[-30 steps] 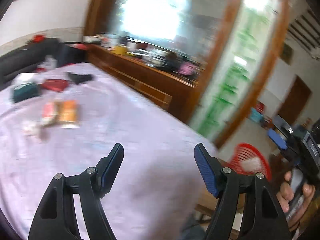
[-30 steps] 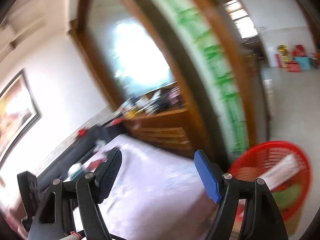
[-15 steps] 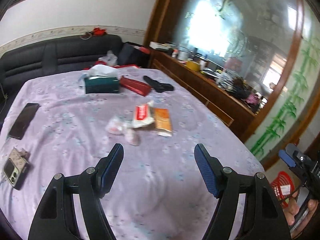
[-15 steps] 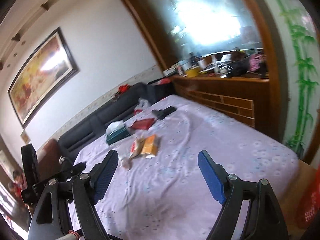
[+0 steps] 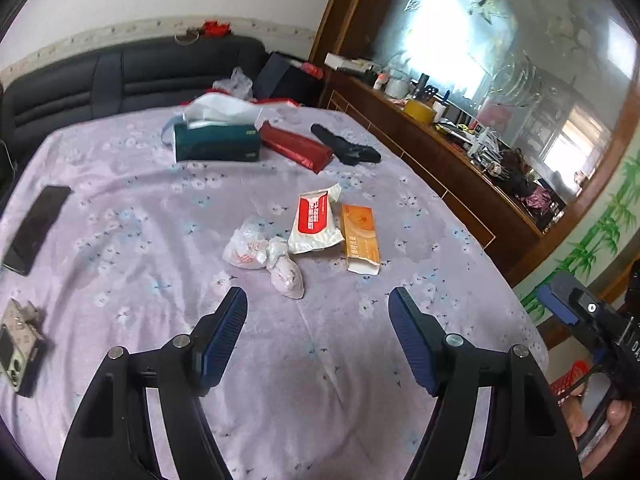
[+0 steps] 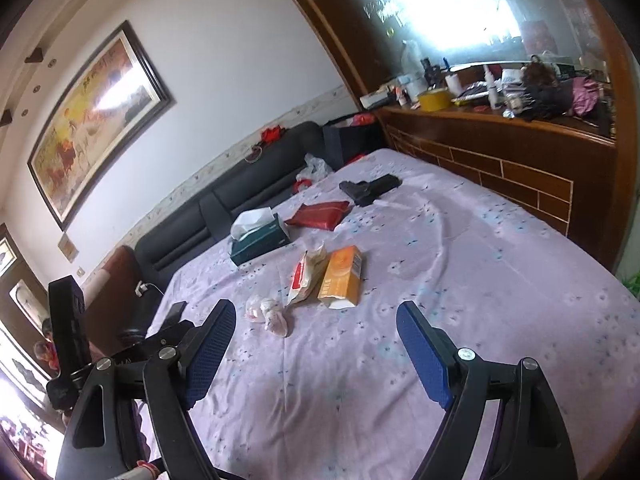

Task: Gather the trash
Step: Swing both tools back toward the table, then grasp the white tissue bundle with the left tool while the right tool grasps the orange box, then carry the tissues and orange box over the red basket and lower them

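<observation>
Two open claws (nothing held), left claw [image 5: 318, 334], right claw [image 6: 316, 346], over crumpled wrappers [image 5: 264, 254]

My left tongs [image 5: 318, 330] hang tilted downward with their blue-padded jaws spread wide and nothing between them. My right tongs [image 6: 316, 346] point down at a shallower slant, their jaws having just been opening, and they too stand wide apart and empty. From the left camera, the right tongs show at the far right edge, with the fingers of my right hand [image 5: 600, 420] curled round their handle low in the corner; from the right camera, the left tongs sit at the lower left.
</observation>
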The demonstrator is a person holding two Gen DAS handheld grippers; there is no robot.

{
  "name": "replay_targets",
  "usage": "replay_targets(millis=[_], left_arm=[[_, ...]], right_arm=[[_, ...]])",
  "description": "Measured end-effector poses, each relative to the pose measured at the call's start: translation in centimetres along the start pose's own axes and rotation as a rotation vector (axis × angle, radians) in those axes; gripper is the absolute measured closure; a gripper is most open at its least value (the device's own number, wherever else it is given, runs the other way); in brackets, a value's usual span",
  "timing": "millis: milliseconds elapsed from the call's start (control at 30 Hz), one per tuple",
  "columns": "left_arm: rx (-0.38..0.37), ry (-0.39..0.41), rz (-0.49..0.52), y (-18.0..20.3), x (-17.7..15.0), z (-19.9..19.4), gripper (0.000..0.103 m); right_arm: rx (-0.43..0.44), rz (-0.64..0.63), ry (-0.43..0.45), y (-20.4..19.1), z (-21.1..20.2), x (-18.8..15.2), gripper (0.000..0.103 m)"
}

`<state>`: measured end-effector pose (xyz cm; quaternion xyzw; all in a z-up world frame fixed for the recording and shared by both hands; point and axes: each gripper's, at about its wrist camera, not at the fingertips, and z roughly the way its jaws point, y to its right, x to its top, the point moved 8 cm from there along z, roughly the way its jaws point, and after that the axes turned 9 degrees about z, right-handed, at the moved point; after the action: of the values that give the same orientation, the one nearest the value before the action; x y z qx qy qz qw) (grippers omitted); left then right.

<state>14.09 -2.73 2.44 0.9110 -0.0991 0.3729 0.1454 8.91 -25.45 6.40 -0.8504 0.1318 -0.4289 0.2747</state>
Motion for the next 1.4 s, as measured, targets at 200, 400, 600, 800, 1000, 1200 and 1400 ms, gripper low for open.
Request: replay_targets(millis=[200, 400, 600, 800, 1000, 1200, 1400], left_arm=[[0.028, -0.026, -0.02, -1.1, 0.7, 2.8, 0.031], [0.029, -0.066, -0.044, -1.8, 1.0, 5.7, 0.032], [0.053, -0.107, -0.044, -2.3, 1.3, 9.0, 0.037], [0.055, -0.165, -0.055, -2.9, 0.7, 11.8, 0.049], [0.038, -0.193, -0.058, -3.0, 0.2, 13.2, 0.069], [0.027, -0.2, -0.067, -3.4, -0.3, 13.3, 0.087], [0.039, -0.178, -0.057, -3.7, -0.4, 11.6, 0.09]], right_arm=[[0.014, -0.003, -0.075, -0.9, 5.6, 1.0, 0.017], [0.006, 0.012, -0.137, -0.6, 10.6, 1.9, 0.021], [-0.011, 0.069, -0.216, 0.9, 16.6, 2.0, 0.031], [-0.072, 0.069, -0.281, 1.6, 21.8, 1.5, 0.032], [-0.141, 0.054, -0.321, 2.3, 25.2, 1.1, 0.035], [-0.174, 0.049, -0.366, 2.8, 27.4, 0.3, 0.039], [-0.22, -0.005, -0.373, 2.9, 27.8, -0.4, 0.045]])
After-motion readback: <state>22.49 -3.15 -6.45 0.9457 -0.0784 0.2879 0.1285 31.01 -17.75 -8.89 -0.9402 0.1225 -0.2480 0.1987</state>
